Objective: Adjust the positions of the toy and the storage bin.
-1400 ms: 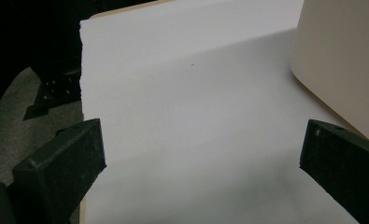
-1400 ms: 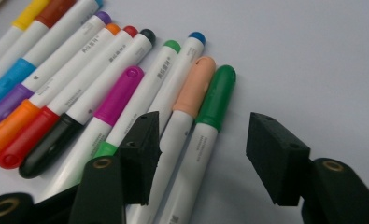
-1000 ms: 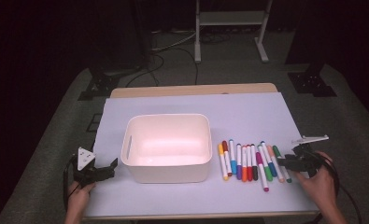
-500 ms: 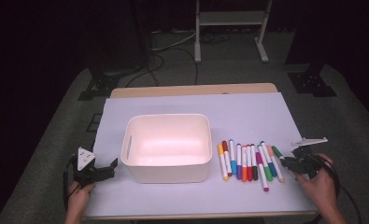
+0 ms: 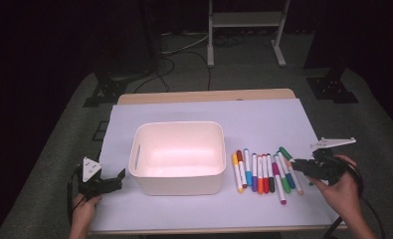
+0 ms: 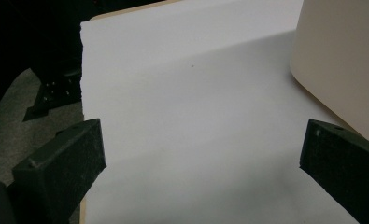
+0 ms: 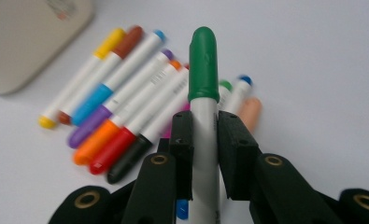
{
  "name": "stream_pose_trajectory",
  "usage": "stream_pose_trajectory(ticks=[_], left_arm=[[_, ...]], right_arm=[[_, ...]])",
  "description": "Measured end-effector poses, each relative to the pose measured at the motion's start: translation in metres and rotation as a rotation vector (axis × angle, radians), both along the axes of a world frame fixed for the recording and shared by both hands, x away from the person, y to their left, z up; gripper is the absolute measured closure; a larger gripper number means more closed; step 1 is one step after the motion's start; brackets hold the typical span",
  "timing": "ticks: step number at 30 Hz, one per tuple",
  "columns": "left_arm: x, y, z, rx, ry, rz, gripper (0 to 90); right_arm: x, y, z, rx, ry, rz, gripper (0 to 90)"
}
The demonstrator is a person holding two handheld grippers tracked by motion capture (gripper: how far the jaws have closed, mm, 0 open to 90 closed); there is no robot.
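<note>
1. High view: the right gripper [image 5: 299, 165] is held just above the row of coloured felt-tip markers [image 5: 259, 172], beside the white plastic bin [image 5: 177, 185]. The left gripper [image 5: 115, 179] is rested with its jaws apart, nothing between them.
2. Left gripper view: the white table sheet [image 6: 191, 116] is seen between the spread jaws.
3. Right gripper view: the green-capped white marker [image 7: 203, 88] is clamped at its barrel, below the cap. It is judged light, stiff and smooth, so slipping is possible.

Right gripper [image 7: 204, 135] clamped, raised; left gripper [image 5: 109, 181] jaws apart, low.
</note>
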State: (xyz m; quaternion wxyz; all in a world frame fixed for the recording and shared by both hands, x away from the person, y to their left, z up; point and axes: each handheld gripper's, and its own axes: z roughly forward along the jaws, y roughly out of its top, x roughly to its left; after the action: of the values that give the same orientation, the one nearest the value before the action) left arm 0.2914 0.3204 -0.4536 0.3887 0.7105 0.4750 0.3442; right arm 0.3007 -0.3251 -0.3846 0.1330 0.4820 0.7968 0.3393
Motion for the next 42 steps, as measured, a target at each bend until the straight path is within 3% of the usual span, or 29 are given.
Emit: stream_pose_trajectory(ticks=[7, 10, 19, 20, 22, 24, 26, 28, 33, 35, 40, 42], left_arm=[[0.0, 0.0, 0.0, -0.001, 0.001, -0.002, 0.0], [0.0, 0.001, 0.0, -0.002, 0.001, -0.001, 0.0], [0.0, 0.001, 0.0, -0.005, 0.0, -0.002, 0.0], [0.0, 0.001, 0.0, -0.005, -0.001, -0.002, 0.0], [0.0, 0.001, 0.0, -0.005, -0.001, -0.002, 0.0], [0.0, 0.001, 0.0, -0.006, 0.0, -0.002, 0.0], [0.0, 0.001, 0.0, -0.006, 0.0, -0.002, 0.0], [0.0, 0.001, 0.0, -0.007, -0.002, -0.002, 0.0], [0.0, 0.001, 0.0, -0.01, 0.0, -0.002, 0.0], [0.0, 0.001, 0.0, -0.01, 0.0, -0.001, 0.0], [0.0, 0.001, 0.0, -0.008, -0.001, -0.002, 0.0], [0.0, 0.001, 0.0, -0.01, 0.003, -0.001, 0.0]], right_arm=[[0.003, 0.019, 0.024, 0.036, -0.015, 0.076, 75.8], [0.006, 0.033, 0.04, 0.073, -0.025, 0.145, 75.8], [0.014, 0.062, 0.069, 0.132, -0.028, 0.273, 75.8], [0.015, 0.07, 0.076, 0.148, -0.032, 0.308, 75.8], [0.016, 0.073, 0.078, 0.157, -0.03, 0.319, 75.8], [0.017, 0.086, 0.09, 0.174, -0.034, 0.373, 75.7], [0.018, 0.09, 0.092, 0.177, -0.038, 0.386, 75.8], [0.018, 0.108, 0.104, 0.171, -0.045, 0.443, 75.8], [0.019, 0.139, 0.116, 0.16, -0.049, 0.533, 75.8], [0.02, 0.147, 0.117, 0.162, -0.048, 0.555, 75.7], [0.023, 0.192, 0.12, 0.137, -0.034, 0.675, 75.7], [0.024, 0.199, 0.12, 0.134, -0.034, 0.692, 75.7]])
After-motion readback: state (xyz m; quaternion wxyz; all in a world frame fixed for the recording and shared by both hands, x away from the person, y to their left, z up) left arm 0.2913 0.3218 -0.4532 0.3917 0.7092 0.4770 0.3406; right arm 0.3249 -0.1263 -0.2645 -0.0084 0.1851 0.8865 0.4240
